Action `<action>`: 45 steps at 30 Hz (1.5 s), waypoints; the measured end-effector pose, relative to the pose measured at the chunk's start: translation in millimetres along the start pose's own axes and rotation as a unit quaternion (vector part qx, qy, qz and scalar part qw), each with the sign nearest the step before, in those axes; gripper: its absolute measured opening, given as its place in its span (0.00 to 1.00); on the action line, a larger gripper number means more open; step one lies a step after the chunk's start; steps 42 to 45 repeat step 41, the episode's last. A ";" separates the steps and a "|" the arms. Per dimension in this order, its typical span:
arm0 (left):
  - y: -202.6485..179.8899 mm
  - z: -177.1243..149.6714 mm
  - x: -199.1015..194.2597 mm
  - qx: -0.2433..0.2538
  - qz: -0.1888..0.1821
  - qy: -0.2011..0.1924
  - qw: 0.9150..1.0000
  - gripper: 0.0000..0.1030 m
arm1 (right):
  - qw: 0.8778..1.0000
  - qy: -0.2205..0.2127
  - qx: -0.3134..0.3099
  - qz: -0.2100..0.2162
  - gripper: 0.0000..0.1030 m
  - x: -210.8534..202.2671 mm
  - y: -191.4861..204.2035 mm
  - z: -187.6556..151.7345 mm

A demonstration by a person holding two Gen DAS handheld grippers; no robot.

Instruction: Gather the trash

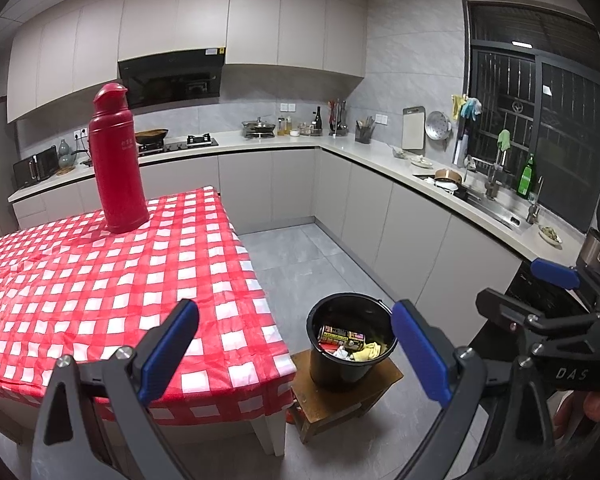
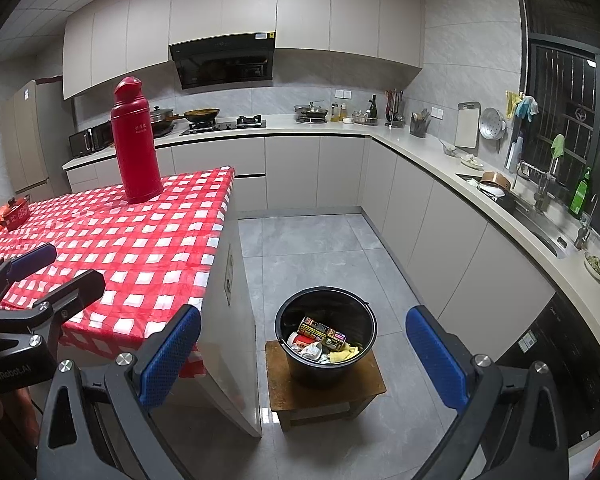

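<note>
both grippers, left [image 1: 296,350] and right [image 2: 303,354], gape empty above the bucket [image 2: 296,308]; trash apparently already inside; right nearer.

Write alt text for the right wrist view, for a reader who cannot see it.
The open, empty right gripper hangs above a black bucket of trash on a low wooden stool, beside a table with a red checked cloth. A red thermos stands on the table; kitchen counters lie behind.
</note>
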State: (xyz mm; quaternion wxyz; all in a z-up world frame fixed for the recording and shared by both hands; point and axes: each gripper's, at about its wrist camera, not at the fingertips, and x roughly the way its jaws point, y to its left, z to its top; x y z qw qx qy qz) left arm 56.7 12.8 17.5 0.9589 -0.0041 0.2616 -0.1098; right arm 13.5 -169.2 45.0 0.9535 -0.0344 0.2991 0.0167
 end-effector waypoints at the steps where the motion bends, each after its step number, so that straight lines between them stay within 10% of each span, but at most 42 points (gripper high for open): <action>1: -0.1 -0.8 -0.3 0.000 0.001 0.000 1.000 0.95 | 1.000 0.000 -0.001 -0.001 1.00 0.3 0.2 0.2; 45: 12.5 -1.5 -3.0 0.000 0.012 -0.013 1.000 0.95 | 1.000 -0.002 -0.010 0.000 1.00 -0.5 3.4 2.9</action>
